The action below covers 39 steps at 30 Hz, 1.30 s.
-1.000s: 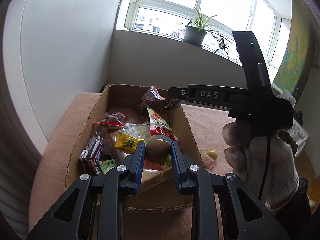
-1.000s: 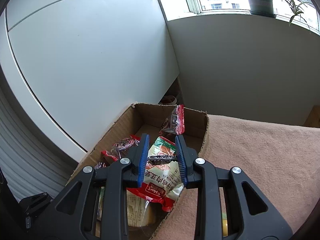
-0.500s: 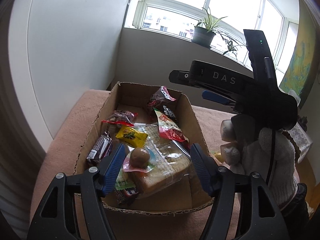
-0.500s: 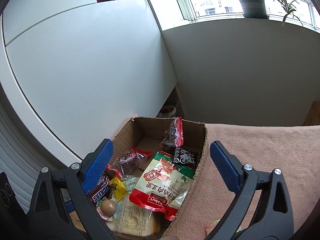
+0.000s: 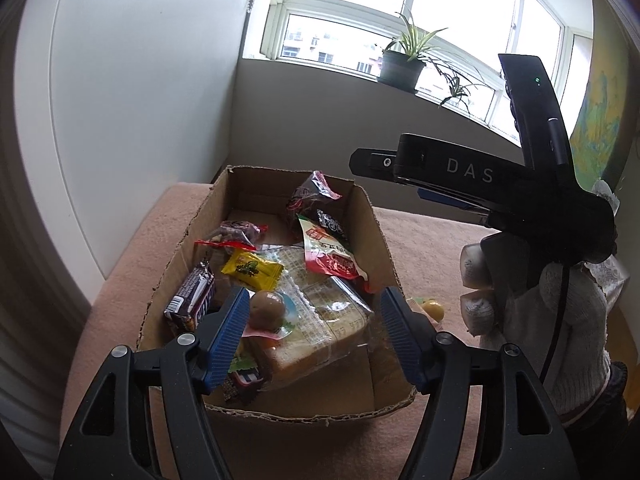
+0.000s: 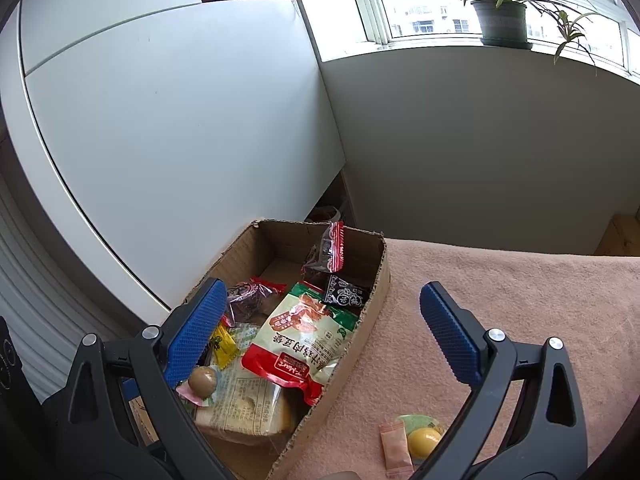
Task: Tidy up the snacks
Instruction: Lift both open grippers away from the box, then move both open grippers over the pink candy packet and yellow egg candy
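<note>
A cardboard box [image 5: 384, 240] [image 6: 372, 312] on the pink blanket holds several snacks: a wrapped brown ball [image 5: 266, 310] [image 6: 203, 381], a bagged sandwich [image 5: 324, 332] [image 6: 244, 408], a red-green pouch [image 5: 330, 256] [image 6: 300, 340], a yellow candy [image 5: 252, 268] and a chocolate bar [image 5: 192, 296]. My left gripper [image 5: 314, 336] is open and empty above the box's near end. My right gripper [image 6: 324, 340] is open and empty above the box's right wall; it also shows in the left wrist view [image 5: 460, 184]. A yellow ball sweet [image 6: 424, 440] [image 5: 432, 310] and a pink packet [image 6: 394, 450] lie on the blanket right of the box.
A white cabinet [image 6: 160, 140] stands left of the box and a grey wall [image 6: 480, 140] behind it. A potted plant [image 5: 402, 68] sits on the windowsill. The pink blanket [image 6: 520, 288] stretches to the right of the box.
Both grippers opened. The left let go of the brown ball and the right let go of the red-green pouch; both now lie in the box. Both grippers drew back and up.
</note>
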Each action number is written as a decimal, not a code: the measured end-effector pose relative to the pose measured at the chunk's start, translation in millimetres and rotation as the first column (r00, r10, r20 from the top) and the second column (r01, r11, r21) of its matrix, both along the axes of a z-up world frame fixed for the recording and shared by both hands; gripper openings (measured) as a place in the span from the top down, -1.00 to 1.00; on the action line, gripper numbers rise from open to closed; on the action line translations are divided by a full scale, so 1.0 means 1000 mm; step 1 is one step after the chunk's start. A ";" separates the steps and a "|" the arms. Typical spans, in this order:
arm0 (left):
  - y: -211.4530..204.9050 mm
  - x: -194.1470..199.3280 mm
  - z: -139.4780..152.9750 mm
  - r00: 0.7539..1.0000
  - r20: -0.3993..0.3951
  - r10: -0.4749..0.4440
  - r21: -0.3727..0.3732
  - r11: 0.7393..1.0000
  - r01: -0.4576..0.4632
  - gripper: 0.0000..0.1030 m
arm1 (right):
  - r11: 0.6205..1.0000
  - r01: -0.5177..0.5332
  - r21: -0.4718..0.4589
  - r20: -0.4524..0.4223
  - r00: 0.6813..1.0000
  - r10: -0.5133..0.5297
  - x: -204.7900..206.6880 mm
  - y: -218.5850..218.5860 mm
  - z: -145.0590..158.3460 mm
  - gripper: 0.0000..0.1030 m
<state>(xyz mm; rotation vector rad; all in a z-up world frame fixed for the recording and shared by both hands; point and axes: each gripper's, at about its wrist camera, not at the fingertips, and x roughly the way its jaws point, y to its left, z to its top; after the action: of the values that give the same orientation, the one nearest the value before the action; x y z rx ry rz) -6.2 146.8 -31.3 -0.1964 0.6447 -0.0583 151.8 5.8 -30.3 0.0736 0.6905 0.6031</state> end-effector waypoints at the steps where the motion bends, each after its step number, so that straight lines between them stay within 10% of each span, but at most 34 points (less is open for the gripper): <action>1: -0.002 -0.001 0.001 1.000 0.002 -0.001 0.002 1.000 0.001 -0.31 | 1.000 0.005 -0.004 0.002 1.000 -0.005 -0.001 -0.005 0.001 -0.93; 19: -0.036 -0.003 0.021 0.998 0.057 0.005 -0.023 1.000 -0.004 -0.31 | 0.994 0.083 -0.066 -0.071 0.994 -0.087 -0.012 -0.119 -0.036 -0.92; 30: -0.049 0.006 0.019 0.998 0.050 0.028 -0.016 0.999 -0.028 -0.31 | 0.946 -0.218 -0.239 -0.221 0.961 0.165 0.003 -0.040 -0.069 0.16; 39: -0.029 0.004 0.019 0.998 0.047 0.050 -0.047 0.998 -0.048 -0.31 | 0.851 -0.326 -0.412 -0.298 0.931 0.212 0.010 0.005 -0.090 0.18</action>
<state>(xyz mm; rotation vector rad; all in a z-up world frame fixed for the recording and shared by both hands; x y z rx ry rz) -2.1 118.1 -12.1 -0.2538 0.5901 -0.0304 161.4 11.0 -119.9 -0.4038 1.0801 0.6952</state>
